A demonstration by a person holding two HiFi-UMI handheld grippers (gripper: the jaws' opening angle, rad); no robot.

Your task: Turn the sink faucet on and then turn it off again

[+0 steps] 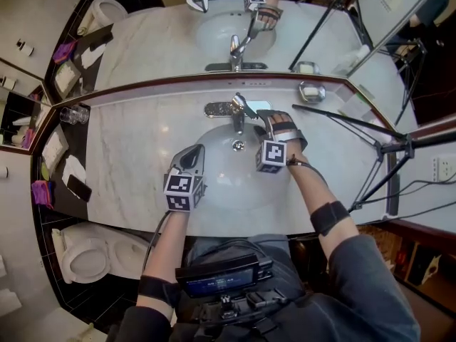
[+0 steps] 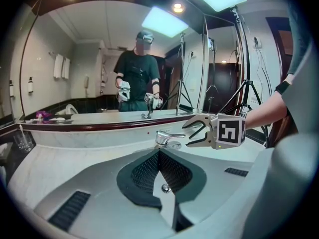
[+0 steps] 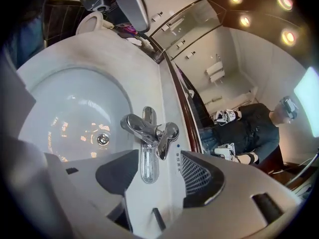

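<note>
Right tongs [image 3: 157,172]: jaws wide apart, gripping nothing; faucet [image 3: 149,131] sits dead ahead in the gap between them.
Right tongs place: just right of faucet, tips up by lever [image 3: 167,136]. From the left gripper view, the lever end sits at the mouth of the open jaws. Touching or not, cannot tell.
Left tongs [image 2: 159,152]: jaws closed flat together, nothing in them.
Left tongs place: over near-left part of basin [image 1: 228,184], angled down, well apart from faucet.
Faucet place: chrome, on far rim of basin, middle of worktop [image 1: 128,141], just on the near side of mirror [image 1: 157,34]. Spout points near, out over basin.
Drain [image 3: 103,139]: bottom of basin, near side of spout.
Soap dish [image 1: 311,91]: on worktop, far right of faucet, against mirror.
Glass [image 1: 71,115]: far left corner, by mirror edge.
Toilet [image 1: 85,258]: near left, white, lower than worktop.
Tripod [image 1: 388,148]: right end of worktop, dark legs spread across it.
Mirror content: reflects faucet, basin and a person holding both tongs.
Worktop finish: pale marble, dark trim at left side.
</note>
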